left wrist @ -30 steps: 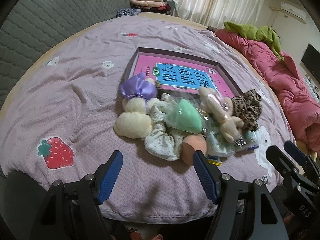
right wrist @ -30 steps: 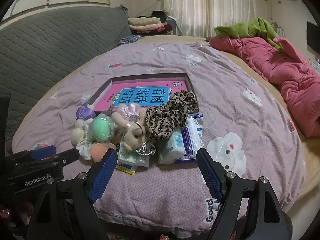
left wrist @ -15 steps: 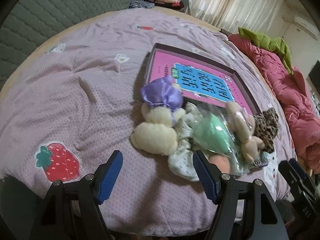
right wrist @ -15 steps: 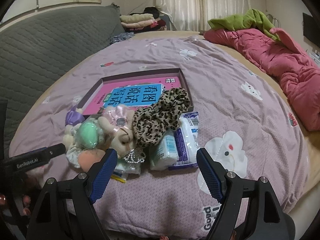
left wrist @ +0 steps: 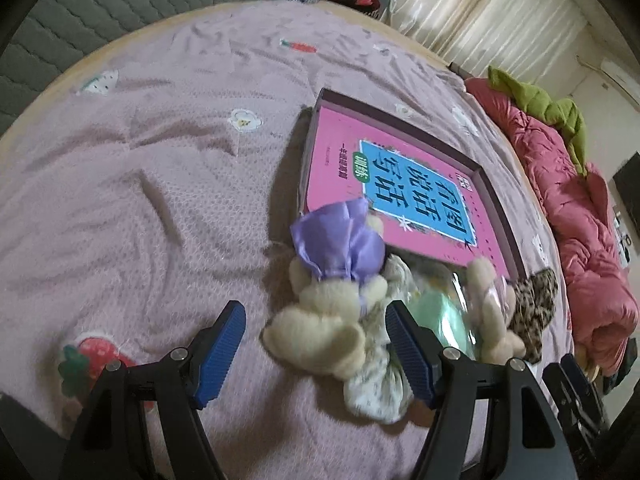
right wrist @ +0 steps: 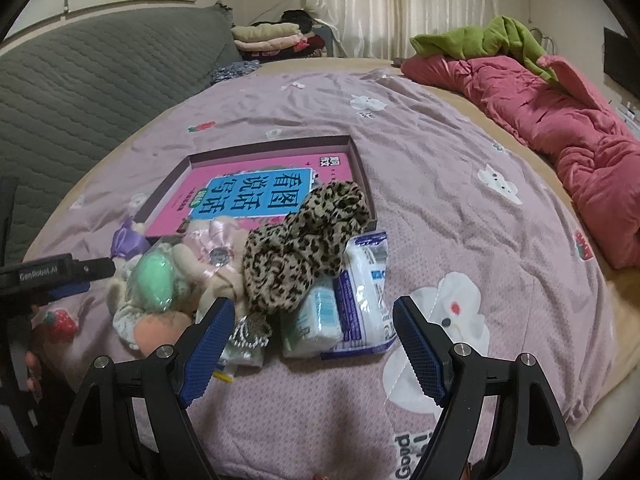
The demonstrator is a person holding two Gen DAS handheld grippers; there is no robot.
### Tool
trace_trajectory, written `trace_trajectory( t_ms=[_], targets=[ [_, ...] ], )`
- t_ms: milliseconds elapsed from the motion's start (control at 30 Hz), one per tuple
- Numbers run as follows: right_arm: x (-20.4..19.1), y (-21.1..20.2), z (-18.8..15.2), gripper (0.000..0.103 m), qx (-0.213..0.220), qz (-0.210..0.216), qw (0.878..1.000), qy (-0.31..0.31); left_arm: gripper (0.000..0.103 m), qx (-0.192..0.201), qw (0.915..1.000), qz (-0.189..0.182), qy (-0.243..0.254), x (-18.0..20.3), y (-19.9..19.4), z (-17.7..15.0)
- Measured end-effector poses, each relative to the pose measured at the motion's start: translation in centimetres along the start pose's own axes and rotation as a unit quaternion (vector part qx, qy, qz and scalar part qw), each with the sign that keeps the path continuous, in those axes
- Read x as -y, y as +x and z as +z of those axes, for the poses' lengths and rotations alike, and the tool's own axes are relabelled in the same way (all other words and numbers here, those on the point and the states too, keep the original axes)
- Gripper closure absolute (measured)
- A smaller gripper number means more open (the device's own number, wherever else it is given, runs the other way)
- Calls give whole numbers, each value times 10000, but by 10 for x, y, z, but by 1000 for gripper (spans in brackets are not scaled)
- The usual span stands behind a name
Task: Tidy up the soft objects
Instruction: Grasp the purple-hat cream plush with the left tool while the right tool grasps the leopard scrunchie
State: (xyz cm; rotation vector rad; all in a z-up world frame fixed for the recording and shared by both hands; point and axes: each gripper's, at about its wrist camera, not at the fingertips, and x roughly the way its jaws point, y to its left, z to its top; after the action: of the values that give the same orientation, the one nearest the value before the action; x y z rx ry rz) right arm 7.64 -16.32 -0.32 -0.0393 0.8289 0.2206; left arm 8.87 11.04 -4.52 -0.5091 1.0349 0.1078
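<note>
A pile of soft things lies on the purple bedspread in front of a shallow box (left wrist: 502, 216) (right wrist: 362, 168) holding a pink book. A cream plush bunny (left wrist: 320, 320) with a purple bow (left wrist: 340, 244) is at the pile's left end. My left gripper (left wrist: 316, 350) is open, its fingers either side of the bunny, not touching. Beside it lie a floral scrunchie (left wrist: 376, 388), a green sponge in a clear bag (right wrist: 154, 280), a beige plush (right wrist: 216, 256) and a leopard scrunchie (right wrist: 304, 244). My right gripper (right wrist: 308, 348) is open just short of the tissue packs (right wrist: 344, 308).
A pink quilt (right wrist: 568, 120) with a green garment (right wrist: 480, 40) on it lies along the bed's right side. A grey quilted headboard (right wrist: 80, 92) stands at the left. Folded clothes (right wrist: 268, 38) are stacked at the back. Bare bedspread spreads to the left of the pile.
My left gripper has moved forward and left, from facing the middle of the pile to straddling the cream bunny. My right gripper has edged closer to the tissue packs. Both stay open.
</note>
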Motion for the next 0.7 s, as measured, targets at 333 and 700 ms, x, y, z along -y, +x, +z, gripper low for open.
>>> trace_trajectory(
  t_ms=[333,700],
  targets=[
    [12,26,18,21,-363,245,9986,297,43,-373,9977,-343,-457,-13,27,18],
    [15,63,49,22,-549,428,9962,530,55,-593,9946,-716,-459,-7,48,25]
  ],
)
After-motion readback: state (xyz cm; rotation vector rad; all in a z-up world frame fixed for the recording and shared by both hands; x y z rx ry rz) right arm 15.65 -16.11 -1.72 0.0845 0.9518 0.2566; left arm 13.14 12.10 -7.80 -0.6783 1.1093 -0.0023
